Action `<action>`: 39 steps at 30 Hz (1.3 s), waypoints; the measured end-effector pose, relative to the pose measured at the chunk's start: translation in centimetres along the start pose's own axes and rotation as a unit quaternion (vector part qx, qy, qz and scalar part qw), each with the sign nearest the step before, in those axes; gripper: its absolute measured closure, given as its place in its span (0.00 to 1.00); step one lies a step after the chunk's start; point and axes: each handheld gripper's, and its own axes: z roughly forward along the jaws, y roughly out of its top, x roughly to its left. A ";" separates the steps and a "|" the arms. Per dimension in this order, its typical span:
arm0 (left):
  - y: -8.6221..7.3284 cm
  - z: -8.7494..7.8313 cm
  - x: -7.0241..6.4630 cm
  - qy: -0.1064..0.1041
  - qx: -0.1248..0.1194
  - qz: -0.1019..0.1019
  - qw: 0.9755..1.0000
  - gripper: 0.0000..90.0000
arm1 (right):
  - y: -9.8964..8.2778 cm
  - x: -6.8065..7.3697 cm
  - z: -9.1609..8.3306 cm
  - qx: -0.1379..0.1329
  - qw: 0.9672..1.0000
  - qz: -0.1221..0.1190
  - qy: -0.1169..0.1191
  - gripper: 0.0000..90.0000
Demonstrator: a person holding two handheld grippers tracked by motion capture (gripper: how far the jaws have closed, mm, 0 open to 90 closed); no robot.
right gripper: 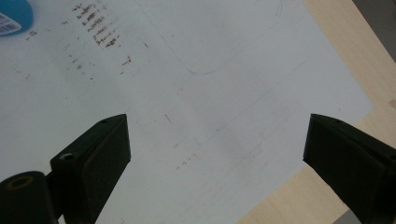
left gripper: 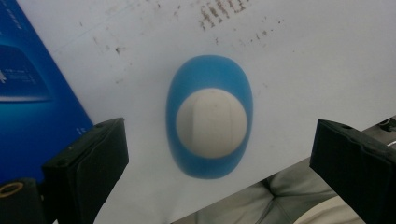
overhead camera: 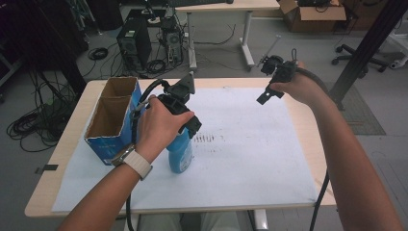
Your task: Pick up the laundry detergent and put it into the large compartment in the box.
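Two claws: left gripper (left gripper: 219,154) and right gripper (right gripper: 217,154), both jaws apart, empty.
Bottle (left gripper: 210,116): near desk's front edge; I centre left over cap, descend straight.

One blue plastic bottle with a white cap (overhead camera: 181,153); one blue open-topped two-compartment cardboard box (overhead camera: 111,118); one white paper sheet (overhead camera: 250,144).

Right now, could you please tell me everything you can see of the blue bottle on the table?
The blue bottle stands upright on the white paper sheet, just right of the blue cardboard box. From above it looks oval, with a round off-white cap; it appears to be smooth plastic. A barcode label shows on its side. The left tongs are above it, jaws wide open, not touching it.
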 end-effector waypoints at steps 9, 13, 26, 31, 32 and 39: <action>-0.1 2.1 0.6 -0.002 0.010 -0.011 1.000 0.05 | 0.2 0.1 0.2 0.001 1.000 -0.003 0.001 0.08; -0.1 2.7 0.6 -0.004 0.008 -0.012 1.000 0.06 | 0.2 0.1 0.2 0.002 1.000 -0.003 0.000 0.08; -0.2 4.4 0.6 -0.006 0.008 -0.017 1.000 0.07 | 0.3 0.1 0.5 0.003 1.000 -0.004 0.003 0.08; -0.1 4.9 0.5 -0.007 0.013 -0.012 1.000 0.08 | 0.3 0.1 0.7 0.004 1.000 -0.002 0.005 0.08; -0.1 4.9 0.5 -0.007 0.013 -0.012 1.000 0.08 | 0.3 0.1 0.7 0.005 1.000 -0.003 0.005 0.08; -0.1 5.2 0.5 -0.006 0.014 -0.010 1.000 0.12 | 0.4 0.1 0.8 0.004 1.000 -0.003 0.006 0.08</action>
